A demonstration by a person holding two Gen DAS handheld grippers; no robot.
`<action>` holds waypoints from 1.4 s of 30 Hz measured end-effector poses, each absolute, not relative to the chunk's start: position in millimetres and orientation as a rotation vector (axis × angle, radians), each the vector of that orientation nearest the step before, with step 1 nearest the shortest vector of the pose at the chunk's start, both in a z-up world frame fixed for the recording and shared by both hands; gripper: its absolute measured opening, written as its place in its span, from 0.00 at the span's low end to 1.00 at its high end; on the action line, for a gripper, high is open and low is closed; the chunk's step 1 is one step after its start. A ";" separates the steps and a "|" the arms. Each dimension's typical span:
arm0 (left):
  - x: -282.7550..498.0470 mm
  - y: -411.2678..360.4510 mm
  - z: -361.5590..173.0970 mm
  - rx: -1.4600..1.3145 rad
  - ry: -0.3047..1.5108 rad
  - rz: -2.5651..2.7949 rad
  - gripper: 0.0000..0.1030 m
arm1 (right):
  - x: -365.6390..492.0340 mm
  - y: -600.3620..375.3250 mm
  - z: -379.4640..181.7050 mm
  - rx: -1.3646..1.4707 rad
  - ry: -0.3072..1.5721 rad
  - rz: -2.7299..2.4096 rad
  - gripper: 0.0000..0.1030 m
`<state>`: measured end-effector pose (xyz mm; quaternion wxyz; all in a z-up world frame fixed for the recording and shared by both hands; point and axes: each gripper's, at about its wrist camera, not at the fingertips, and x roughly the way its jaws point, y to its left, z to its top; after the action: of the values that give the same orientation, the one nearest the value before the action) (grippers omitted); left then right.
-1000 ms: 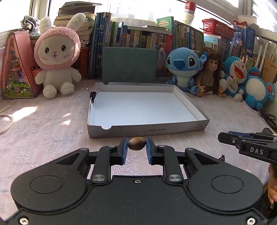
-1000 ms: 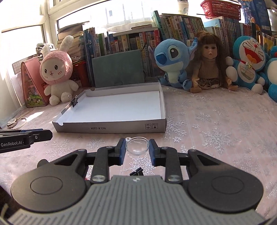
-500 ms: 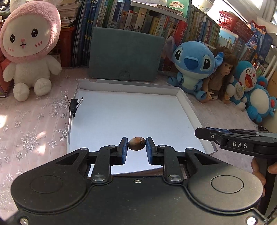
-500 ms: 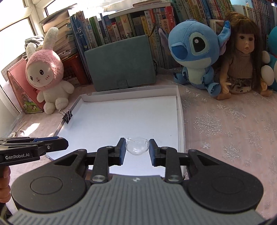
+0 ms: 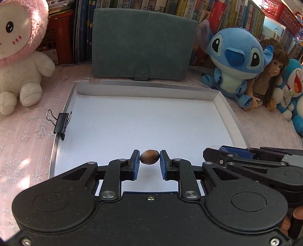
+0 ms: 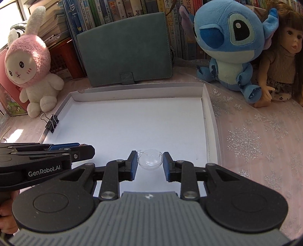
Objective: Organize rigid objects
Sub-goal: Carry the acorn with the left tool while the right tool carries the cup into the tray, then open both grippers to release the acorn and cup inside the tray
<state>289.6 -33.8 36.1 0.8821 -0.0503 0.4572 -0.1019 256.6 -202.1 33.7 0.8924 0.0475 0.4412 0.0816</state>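
Behind our pink snowflake-patterned tablecloth (image 6: pixel 255 132) stand rows of books (image 5: pixel 170 11) and plush toys, and on it lies the shallow white cardboard tray (image 5: pixel 230 115) with a black binder clip (image 5: pixel 61 123) on its left rim. Over its near part, our left gripper (image 5: pixel 149 159) pinches a small brown hazelnut (image 5: pixel 149 159), and our right gripper (image 6: pixel 150 160) clamps a clear plastic half-sphere shell (image 6: pixel 150 160).

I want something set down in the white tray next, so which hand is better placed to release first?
Either; slight edge to left. The left tongs hold the nut over bare tray floor; the right tongs hold the clear dish nearer the right wall.
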 end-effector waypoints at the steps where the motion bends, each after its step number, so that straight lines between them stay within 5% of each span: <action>1: 292.2 -35.7 35.4 -0.101 0.953 -0.208 0.21 | 258.4 -201.2 33.3 0.093 0.918 0.166 0.33; 26: 307.8 -48.0 23.1 -0.115 0.945 -0.224 0.21 | 282.2 -202.7 18.9 0.074 0.927 0.134 0.33; 29: 307.1 -47.6 23.8 -0.112 0.937 -0.222 0.21 | 282.1 -203.2 18.8 0.079 0.925 0.137 0.38; 31: 306.3 -46.9 25.2 -0.116 0.926 -0.214 0.22 | 282.3 -205.0 19.4 0.092 0.925 0.140 0.52; 40: 288.8 -30.0 40.6 -0.120 0.869 -0.191 0.51 | 269.0 -215.2 31.2 0.120 0.885 0.152 0.64; 42: 278.4 -26.6 45.6 -0.108 0.842 -0.175 0.65 | 262.6 -217.3 35.1 0.124 0.867 0.155 0.67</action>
<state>278.4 -26.6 45.6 0.9075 -0.0524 0.4081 -0.0849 262.6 -217.3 35.1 0.9027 0.0600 0.4194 0.0751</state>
